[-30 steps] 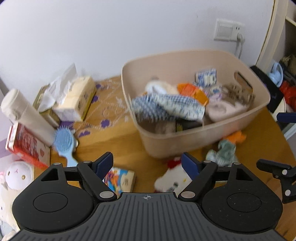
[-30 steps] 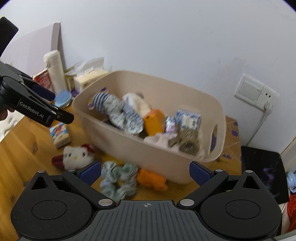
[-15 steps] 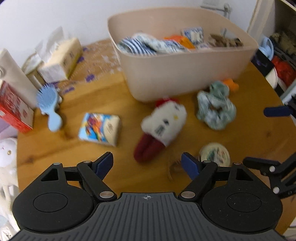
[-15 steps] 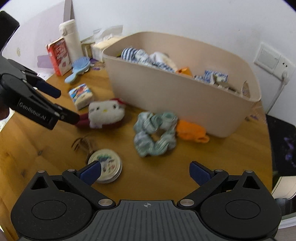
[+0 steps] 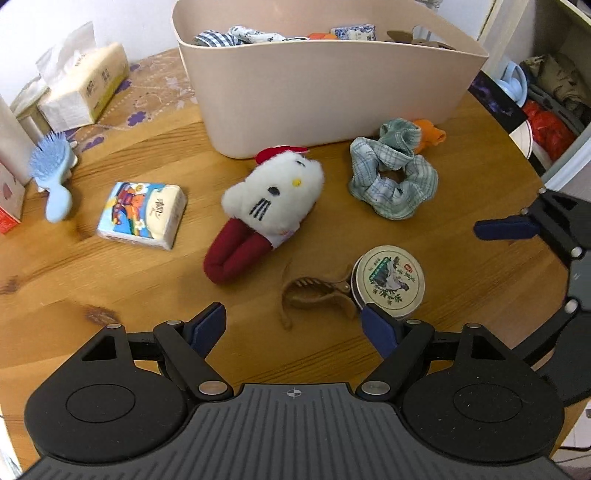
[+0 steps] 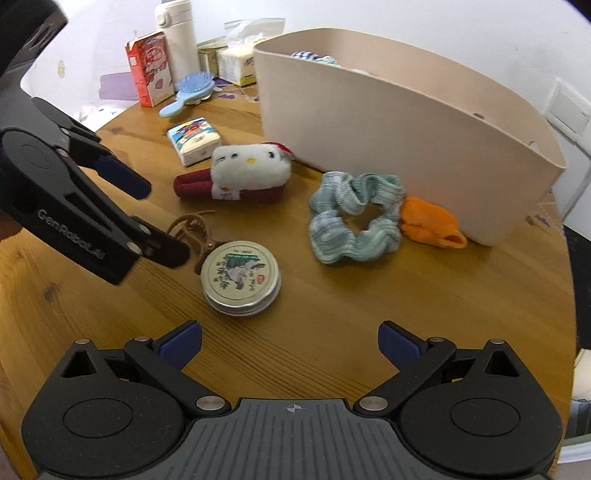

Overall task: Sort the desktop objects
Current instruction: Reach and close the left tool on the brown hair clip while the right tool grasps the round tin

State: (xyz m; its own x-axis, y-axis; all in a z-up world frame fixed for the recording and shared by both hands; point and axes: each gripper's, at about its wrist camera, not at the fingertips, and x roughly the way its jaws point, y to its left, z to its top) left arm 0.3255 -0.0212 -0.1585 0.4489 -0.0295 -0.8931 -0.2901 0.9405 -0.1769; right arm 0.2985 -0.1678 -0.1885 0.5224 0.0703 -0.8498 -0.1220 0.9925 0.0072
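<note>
Both jaws are standing wide apart and gripping nothing: the left gripper (image 5: 293,325) is hovering over the wooden table (image 5: 74,266) with the brown hair claw clip (image 5: 314,293) lying just ahead of its fingers, and the right gripper (image 6: 290,341) is hanging spread over bare wood just short of the round tin (image 6: 242,277). That tin is sitting flat, its printed lid facing up, touching the clip's handle end. Beyond them the white plush cat (image 5: 273,199) with dark red legs is lying on its side near the beige storage bin (image 5: 325,92), its red bow almost against the bin wall. To its right the green checked scrunchie (image 5: 393,177) is lying flat, with an orange fabric piece (image 6: 430,223) just beside it at the foot of the bin. Left of the plush a small tissue packet (image 5: 142,214) is resting on the wood, and farther left a blue hairbrush (image 5: 53,173) is lying bristles up. Checked cloth and small boxes are showing over the bin's rim. A tissue box (image 5: 85,88), a red carton (image 6: 149,68) and a white bottle (image 6: 179,33) are standing at the table's far edge.
</note>
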